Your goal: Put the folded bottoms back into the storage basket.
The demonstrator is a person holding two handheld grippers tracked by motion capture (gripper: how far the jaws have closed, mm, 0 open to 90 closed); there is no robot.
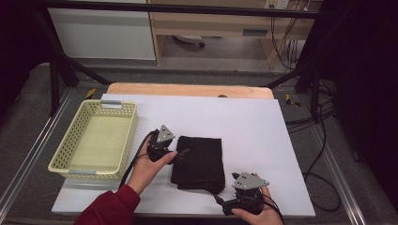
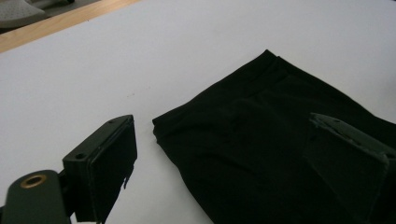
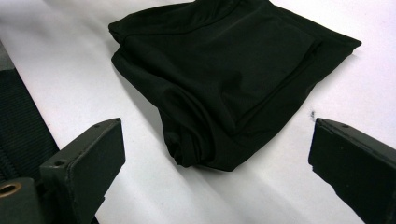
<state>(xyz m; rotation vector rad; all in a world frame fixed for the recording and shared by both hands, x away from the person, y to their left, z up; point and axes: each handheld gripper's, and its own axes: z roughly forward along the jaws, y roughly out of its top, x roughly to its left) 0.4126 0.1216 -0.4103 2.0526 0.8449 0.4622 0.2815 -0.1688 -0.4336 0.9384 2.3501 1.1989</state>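
Observation:
A folded black cloth [image 1: 198, 162] lies in the middle of the white table sheet [image 1: 244, 122]. My left gripper [image 1: 180, 153] sits at the cloth's left edge, open. In the left gripper view the cloth [image 2: 261, 140] spreads between and beyond the jaws of that gripper [image 2: 238, 161], with the right jaw over the fabric. My right gripper [image 1: 233, 187] rests at the cloth's near right corner, open. In the right gripper view the cloth [image 3: 224, 79] lies just ahead of the gripper [image 3: 219, 158], its bunched corner between the wide-apart jaws.
A pale yellow perforated basket [image 1: 117, 140], nothing in it, stands at the table's left side. A wooden table edge [image 1: 187, 89] runs along the back. Cables [image 1: 324, 178] hang off the right side, and the sheet's front edge lies close to my hands.

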